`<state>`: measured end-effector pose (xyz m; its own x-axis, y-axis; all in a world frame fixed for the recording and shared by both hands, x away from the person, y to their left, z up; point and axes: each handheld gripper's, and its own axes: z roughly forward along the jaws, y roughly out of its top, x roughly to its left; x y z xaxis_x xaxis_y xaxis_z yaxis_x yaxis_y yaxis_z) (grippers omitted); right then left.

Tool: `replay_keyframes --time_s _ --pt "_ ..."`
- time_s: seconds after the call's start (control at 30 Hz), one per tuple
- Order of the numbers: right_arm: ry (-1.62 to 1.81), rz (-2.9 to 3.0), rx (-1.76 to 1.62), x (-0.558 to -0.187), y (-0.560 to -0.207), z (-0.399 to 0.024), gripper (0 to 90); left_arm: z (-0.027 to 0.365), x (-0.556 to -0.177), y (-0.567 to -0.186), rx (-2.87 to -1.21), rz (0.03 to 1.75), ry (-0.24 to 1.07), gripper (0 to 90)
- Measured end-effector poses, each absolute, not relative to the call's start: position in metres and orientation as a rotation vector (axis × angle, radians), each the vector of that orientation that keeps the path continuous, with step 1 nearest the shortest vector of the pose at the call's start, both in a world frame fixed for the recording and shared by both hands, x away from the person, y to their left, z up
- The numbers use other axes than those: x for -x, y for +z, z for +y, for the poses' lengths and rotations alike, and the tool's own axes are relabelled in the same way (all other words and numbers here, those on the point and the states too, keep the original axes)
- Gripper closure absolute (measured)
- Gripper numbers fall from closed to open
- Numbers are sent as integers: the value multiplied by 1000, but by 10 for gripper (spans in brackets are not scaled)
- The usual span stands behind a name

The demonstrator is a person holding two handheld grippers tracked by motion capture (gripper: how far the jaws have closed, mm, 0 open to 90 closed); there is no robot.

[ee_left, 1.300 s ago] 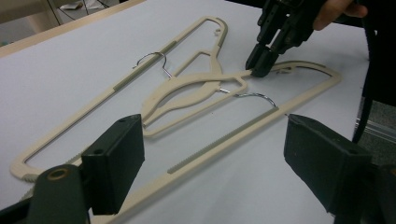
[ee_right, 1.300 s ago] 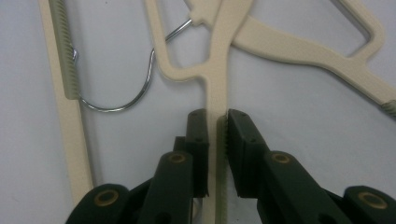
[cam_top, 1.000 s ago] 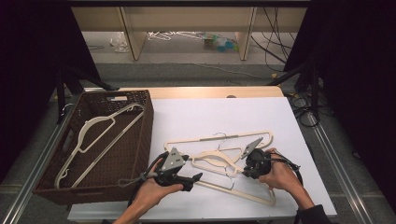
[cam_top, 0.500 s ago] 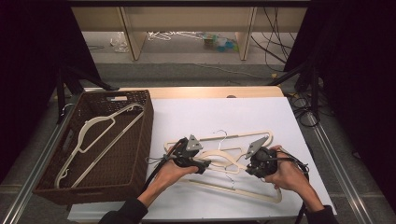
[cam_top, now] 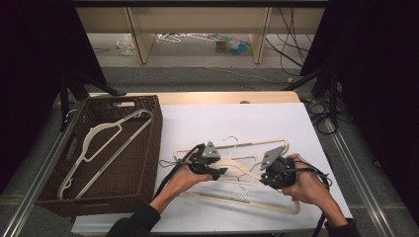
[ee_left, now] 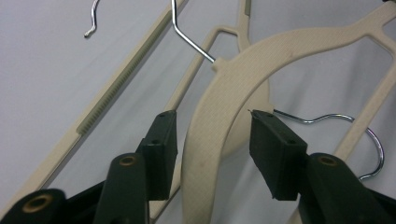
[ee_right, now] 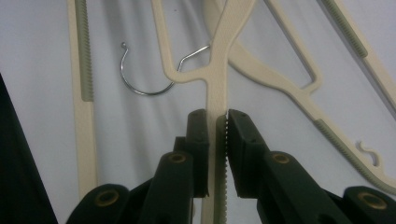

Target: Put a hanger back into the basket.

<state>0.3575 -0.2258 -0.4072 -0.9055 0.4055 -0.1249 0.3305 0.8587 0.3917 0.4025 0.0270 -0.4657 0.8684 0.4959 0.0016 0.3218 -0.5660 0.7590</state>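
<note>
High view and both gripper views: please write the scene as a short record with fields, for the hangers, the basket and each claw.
surface: white table
loose hangers: cream plastic hangers with metal hooks, overlapping in a pile
basket: brown wicker basket at the left, one cream hanger inside
left claw: jaws have just been closing around a broad curved hanger shoulder, gaps at both pads
right claw: shut on a thin hanger arm
</note>
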Motion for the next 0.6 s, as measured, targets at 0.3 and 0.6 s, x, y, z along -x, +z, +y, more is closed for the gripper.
replay_keyframes --time_s 0.3,0.6 --pt "563 2829 -515 -355 -402 -226 794 26 -405 -454 -2256 487 257 639" --pt "610 2824 -458 -354 -397 -235 794 36 -392 -423 -2279 357 234 705"
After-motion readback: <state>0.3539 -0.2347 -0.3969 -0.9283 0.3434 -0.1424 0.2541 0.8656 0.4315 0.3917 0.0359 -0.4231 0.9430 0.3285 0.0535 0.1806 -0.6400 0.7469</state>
